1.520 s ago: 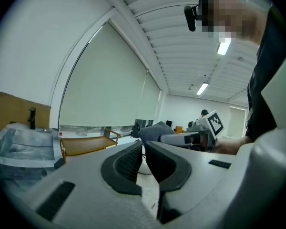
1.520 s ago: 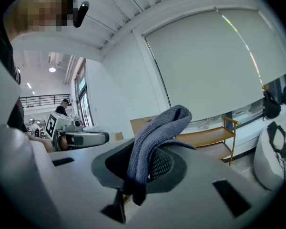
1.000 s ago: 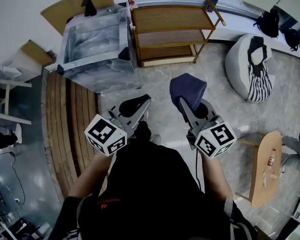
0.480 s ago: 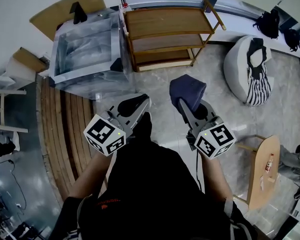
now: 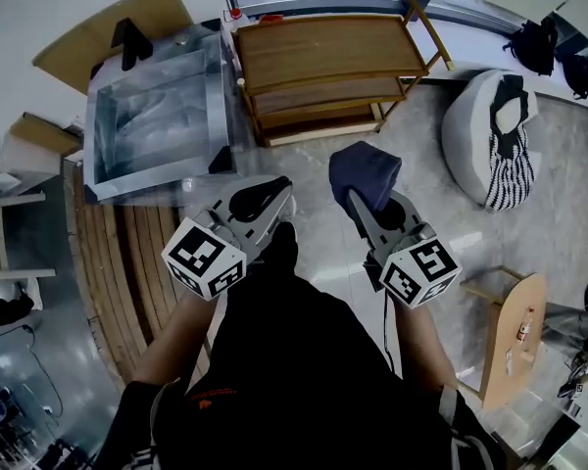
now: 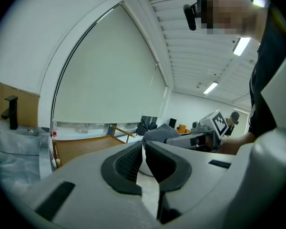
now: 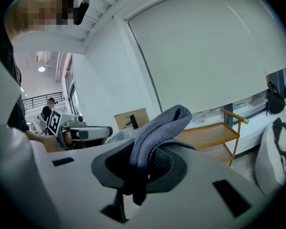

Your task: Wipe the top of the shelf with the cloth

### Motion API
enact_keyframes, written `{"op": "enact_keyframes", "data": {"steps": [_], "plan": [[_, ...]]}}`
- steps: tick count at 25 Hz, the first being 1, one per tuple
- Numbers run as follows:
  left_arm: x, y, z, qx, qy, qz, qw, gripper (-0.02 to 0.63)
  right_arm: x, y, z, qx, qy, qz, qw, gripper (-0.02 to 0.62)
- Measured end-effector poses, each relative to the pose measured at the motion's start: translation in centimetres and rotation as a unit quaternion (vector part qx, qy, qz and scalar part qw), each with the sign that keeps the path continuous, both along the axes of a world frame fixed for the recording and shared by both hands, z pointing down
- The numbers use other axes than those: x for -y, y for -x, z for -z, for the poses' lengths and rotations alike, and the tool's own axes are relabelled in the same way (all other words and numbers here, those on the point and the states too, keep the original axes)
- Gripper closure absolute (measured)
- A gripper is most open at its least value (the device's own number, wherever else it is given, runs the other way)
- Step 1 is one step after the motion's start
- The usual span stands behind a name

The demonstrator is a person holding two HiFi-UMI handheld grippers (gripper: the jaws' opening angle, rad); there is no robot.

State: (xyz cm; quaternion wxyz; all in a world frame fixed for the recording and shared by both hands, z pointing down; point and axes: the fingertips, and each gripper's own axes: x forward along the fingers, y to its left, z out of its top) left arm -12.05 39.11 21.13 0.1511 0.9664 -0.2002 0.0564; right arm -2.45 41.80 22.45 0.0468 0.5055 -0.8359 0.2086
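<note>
The wooden three-tier shelf stands ahead by the window wall, its top bare; it also shows in the left gripper view and the right gripper view. A dark blue cloth is bunched in my right gripper, which is shut on it and held in the air short of the shelf. In the right gripper view the cloth loops up out of the jaws of the right gripper. My left gripper hovers beside it, shut with nothing held.
A metal sink unit stands directly left of the shelf. A white beanbag with a striped item lies to the right. A small wooden table is at the right, wooden planks at the left.
The shelf and the sink unit have slid lower and larger in the head view as the person comes nearer. Both grippers keep their pose; the cloth stays held.
</note>
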Motion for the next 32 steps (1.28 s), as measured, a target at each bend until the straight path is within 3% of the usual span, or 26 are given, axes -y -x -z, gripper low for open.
{"op": "enact_keyframes", "data": {"steps": [17, 24, 32], "plan": [[16.6, -1.5, -3.4, 0.069, -0.006, -0.029, 0.9971, 0.571, 17.7, -2.1, -2.8, 0.007, 0.060, -0.010, 0.998, 0.538], [22.0, -1.1, -4.2, 0.065, 0.005, -0.020, 0.9977, 0.571, 23.6, -2.5, -3.7, -0.002, 0.076, -0.013, 0.997, 0.538], [26.2, -0.6, -4.2, 0.032, 0.023, -0.033, 0.9987, 0.572, 27.9, -2.2, -4.1, -0.009, 0.081, 0.001, 0.997, 0.538]]}}
